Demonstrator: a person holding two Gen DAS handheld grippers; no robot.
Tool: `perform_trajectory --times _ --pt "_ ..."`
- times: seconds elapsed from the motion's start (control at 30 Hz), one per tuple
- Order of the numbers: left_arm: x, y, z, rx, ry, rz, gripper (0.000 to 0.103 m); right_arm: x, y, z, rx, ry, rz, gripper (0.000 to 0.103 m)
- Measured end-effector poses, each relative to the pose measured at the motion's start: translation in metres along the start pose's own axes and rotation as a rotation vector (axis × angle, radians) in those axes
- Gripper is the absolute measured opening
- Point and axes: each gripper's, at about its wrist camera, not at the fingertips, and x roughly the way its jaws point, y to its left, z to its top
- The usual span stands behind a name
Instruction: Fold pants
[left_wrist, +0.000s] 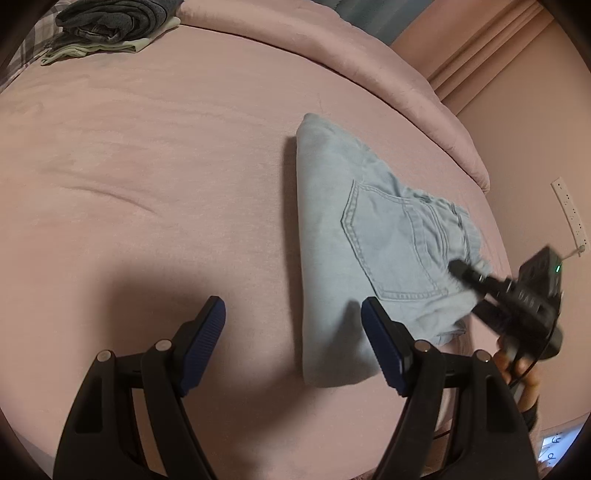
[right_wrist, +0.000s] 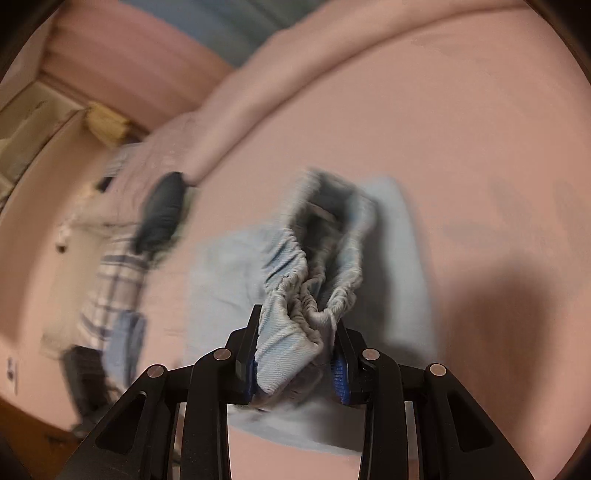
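Denim risk check, left to right. Pile of folded clothes (left_wrist: 110, 26) sits at the far left of the bed (left_wrist: 166, 166), well apart, no conflict. My left tongs (left_wrist: 291, 314) hang spread wide over bare pink sheet just beside the pants (left_wrist: 332, 221), holding nothing. So nothing pins the folded bundle.

Pants lie right of centre on the bed, already folded down, back pocket (left_wrist: 391, 240) up. My right tongs (right_wrist: 295, 354) are pinched on the bunched elastic waistband (right_wrist: 306, 295), and that end looks lifted off the lower layer.

Likely failures, as I judge it:
- pulling the waistband over with the left side unpinned drags the whole bundle and opens the fold
- grip sits on a gathered wad, so layers may slip out unevenly
- right view is motion-blurred, so the landing edge is hard to place and the fold may end up skewed
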Motion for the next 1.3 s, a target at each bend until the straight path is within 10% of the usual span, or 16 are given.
perform_trajectory --times 0.47,0.6,0.87,1.0,1.13,1.3 --pt "0.009 -0.013 0.012 0.056 0.026 -0.001 0.076 0.0 -0.017 -0.005 0.021 -0.001 -0.053 0.033" --pt "0.009 -0.02 0.023 0.098 0.012 -0.003 0.076 -0.009 -0.018 0.0 0.026 0.002 -0.062 0.048" --pt "0.012 -0.041 0.051 0.156 -0.046 0.017 0.076 -0.051 0.011 0.004 -0.155 -0.172 -0.289 0.058" --pt "0.016 -0.051 0.073 0.191 -0.085 0.017 0.074 -0.059 0.037 0.006 -0.278 -0.221 -0.227 0.054" --pt "0.037 -0.06 0.101 0.208 -0.064 0.007 0.046 -0.04 0.052 0.011 -0.344 -0.155 -0.139 0.026" --pt "0.078 -0.063 0.126 0.232 0.006 0.056 0.024 -0.009 0.046 0.01 -0.375 -0.082 -0.23 0.02"
